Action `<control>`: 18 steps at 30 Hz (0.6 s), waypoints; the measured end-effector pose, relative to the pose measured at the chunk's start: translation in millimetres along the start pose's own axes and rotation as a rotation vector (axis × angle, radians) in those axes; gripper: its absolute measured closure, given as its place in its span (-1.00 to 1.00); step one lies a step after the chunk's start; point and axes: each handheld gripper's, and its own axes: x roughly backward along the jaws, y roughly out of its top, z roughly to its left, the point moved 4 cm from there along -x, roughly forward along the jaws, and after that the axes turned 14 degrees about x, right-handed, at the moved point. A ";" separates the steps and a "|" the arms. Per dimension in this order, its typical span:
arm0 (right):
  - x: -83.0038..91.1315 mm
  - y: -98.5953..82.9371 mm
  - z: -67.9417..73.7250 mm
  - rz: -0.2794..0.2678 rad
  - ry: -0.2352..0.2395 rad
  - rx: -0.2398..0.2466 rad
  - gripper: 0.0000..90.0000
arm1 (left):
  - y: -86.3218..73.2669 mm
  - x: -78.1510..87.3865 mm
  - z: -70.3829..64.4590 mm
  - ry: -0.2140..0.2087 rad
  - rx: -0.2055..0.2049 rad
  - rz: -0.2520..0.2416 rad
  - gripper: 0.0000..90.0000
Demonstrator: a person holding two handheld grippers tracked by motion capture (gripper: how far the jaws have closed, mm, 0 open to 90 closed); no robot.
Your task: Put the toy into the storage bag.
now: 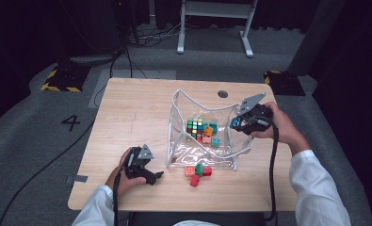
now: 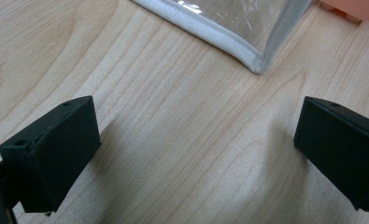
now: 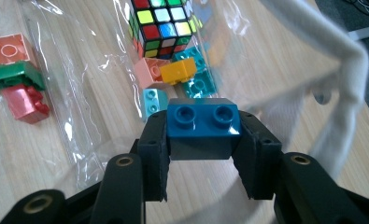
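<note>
The right tool clamps a dark blue brick between its black jaws, studs facing the camera. Beyond it, inside the clear bag (white-edged), lie a puzzle cube, an orange brick and teal bricks. Red and green bricks sit outside on the tabletop.

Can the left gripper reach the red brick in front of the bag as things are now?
Probably yes. The left gripper rests open on the table, and the red brick lies just beside it, outside the clear bag, with bare wood between them.
</note>
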 end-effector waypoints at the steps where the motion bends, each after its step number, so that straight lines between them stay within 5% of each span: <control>1: 2.0 -2.0 0.0 0.003 -0.002 0.000 0.31 | 0.1 0.0 0.2 -0.002 -0.006 0.002 -0.99; 12: 9.5 -4.0 5.4 -0.034 -0.019 0.000 0.18 | 0.0 0.1 0.1 0.000 -0.003 0.002 -0.99; 18: 23.8 -6.7 11.9 -0.159 -0.039 -0.060 0.03 | -0.1 0.1 0.0 -0.001 0.000 0.002 -0.99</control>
